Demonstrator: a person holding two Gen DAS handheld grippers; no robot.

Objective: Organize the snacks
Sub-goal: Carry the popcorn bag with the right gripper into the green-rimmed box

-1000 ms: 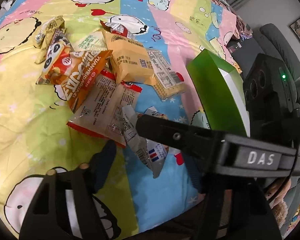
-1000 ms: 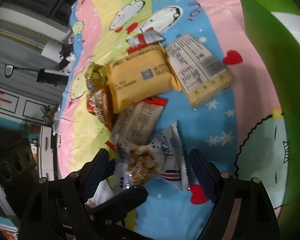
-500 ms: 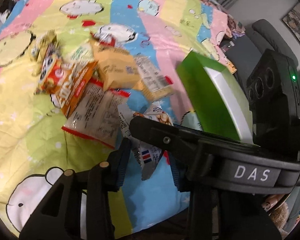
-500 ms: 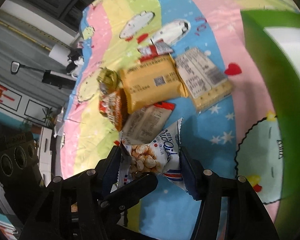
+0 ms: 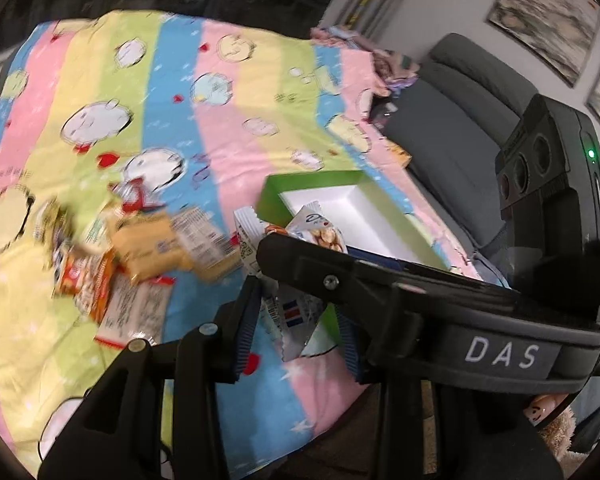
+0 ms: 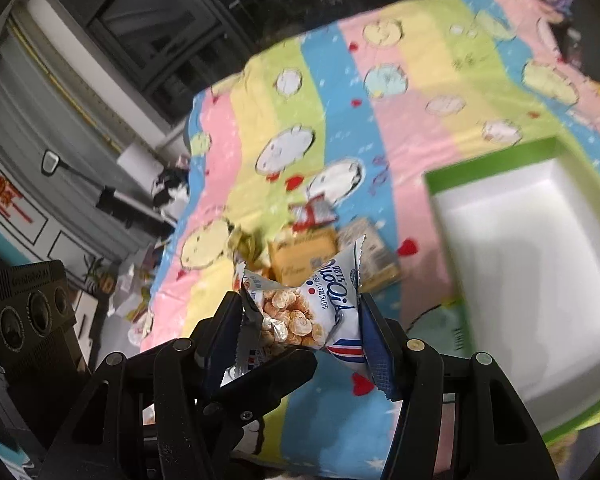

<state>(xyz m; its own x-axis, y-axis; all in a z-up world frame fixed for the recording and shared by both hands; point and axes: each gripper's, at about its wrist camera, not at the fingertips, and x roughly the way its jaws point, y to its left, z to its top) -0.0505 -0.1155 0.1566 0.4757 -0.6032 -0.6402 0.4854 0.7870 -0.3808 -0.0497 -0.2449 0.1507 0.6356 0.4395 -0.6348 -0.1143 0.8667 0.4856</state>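
Note:
A white and blue snack bag (image 6: 320, 304) with a picture of puffed balls hangs in the air above the striped cartoon blanket (image 5: 180, 80). My right gripper (image 6: 300, 336) is shut on its two sides. My left gripper (image 5: 296, 328) is shut on the same snack bag (image 5: 288, 312) lower down, and one of its fingers (image 6: 268, 376) crosses under the bag in the right wrist view. The right gripper's black finger (image 5: 300, 264) lies across the left wrist view. A green box (image 6: 488, 160) with a bare white inside sits to the right, open side up.
A pile of snack packets (image 5: 148, 252) in orange, yellow and clear wrappers lies on the blanket left of the green box (image 5: 312, 180). A grey sofa (image 5: 460, 100) stands past the blanket's right edge. Grey cabinets (image 6: 40, 140) line the left side.
Both grippers closed on the white snack bag and lifted it off the blanket. Both views tipped upward, so the box's white inside and the room now show.

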